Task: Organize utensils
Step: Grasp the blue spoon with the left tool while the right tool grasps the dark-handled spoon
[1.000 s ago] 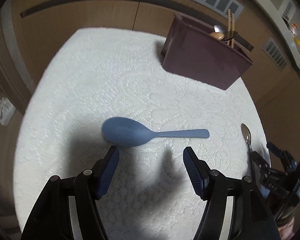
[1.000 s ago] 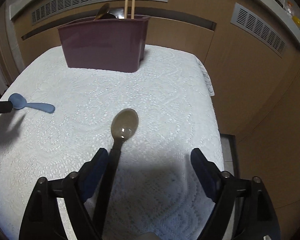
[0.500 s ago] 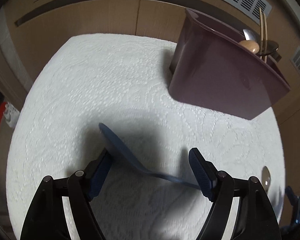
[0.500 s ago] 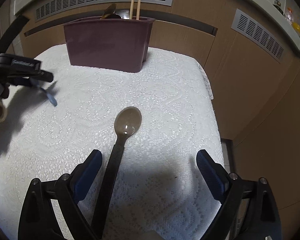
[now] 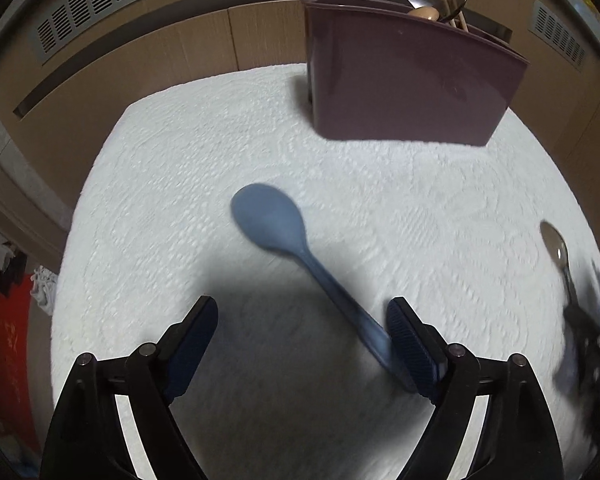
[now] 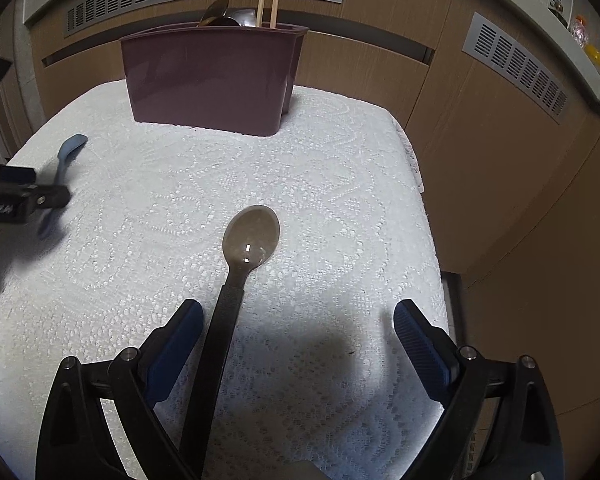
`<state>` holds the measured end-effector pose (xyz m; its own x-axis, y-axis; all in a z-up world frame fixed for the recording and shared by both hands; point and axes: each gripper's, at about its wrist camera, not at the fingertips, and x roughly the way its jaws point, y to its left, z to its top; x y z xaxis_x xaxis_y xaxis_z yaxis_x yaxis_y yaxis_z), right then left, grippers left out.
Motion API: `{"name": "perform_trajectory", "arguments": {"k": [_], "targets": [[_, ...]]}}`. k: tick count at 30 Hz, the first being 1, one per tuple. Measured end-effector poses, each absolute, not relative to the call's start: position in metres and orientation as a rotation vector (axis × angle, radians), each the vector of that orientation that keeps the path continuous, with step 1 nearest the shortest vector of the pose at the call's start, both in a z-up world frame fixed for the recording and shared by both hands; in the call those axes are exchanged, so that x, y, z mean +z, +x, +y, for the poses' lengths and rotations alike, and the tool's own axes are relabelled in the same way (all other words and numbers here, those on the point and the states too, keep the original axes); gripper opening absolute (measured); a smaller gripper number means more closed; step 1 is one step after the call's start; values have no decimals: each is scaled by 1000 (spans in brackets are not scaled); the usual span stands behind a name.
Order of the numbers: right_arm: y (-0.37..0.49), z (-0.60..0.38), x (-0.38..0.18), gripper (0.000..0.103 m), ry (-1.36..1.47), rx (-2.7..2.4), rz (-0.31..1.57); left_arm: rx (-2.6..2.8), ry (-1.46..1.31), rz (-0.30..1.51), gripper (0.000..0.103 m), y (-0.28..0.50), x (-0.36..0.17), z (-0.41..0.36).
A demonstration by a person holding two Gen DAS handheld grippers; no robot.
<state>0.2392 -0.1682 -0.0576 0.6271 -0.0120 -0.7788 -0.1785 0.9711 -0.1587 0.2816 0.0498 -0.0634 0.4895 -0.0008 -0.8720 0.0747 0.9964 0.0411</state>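
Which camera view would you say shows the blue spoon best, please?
The left wrist view: the blue spoon lies whole on the white cloth, bowl to handle. The right wrist view shows it small at the left edge, partly hidden by the other claw.

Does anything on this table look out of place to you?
Two spoons lie loose on the white lace cloth instead of standing in the maroon holder with the other utensils: a blue spoon at the left gripper and a brownish grey spoon between the open jaws of the right gripper.
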Motion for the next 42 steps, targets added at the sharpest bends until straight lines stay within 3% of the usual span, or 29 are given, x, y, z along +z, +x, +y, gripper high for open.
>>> {"name": "perform_trajectory", "arguments": {"k": [10, 14, 17, 20, 25, 27, 29, 38, 42], "targets": [[239, -168, -59, 97, -252, 80, 883, 0, -46, 1075, 87, 274, -65, 89], [239, -169, -60, 98, -252, 82, 885, -1, -86, 1124, 102, 291, -70, 82], [240, -169, -59, 98, -253, 83, 884, 24, -67, 1141, 102, 298, -71, 72], [239, -169, -59, 98, -253, 85, 884, 25, -58, 1097, 77, 303, -65, 64], [239, -168, -60, 98, -252, 86, 885, 57, -67, 1036, 64, 327, -64, 63], [239, -168, -60, 98, -252, 86, 885, 50, -73, 1008, 47, 332, -63, 64], [239, -168, -60, 98, -251, 85, 885, 38, -79, 995, 36, 331, -61, 64], [249, -169, -51, 97, -192, 138, 895, -143, -25, 857, 36, 254, -24, 35], [269, -160, -44, 88, -106, 189, 935, -152, -31, 815, 36, 231, -15, 36]]}}
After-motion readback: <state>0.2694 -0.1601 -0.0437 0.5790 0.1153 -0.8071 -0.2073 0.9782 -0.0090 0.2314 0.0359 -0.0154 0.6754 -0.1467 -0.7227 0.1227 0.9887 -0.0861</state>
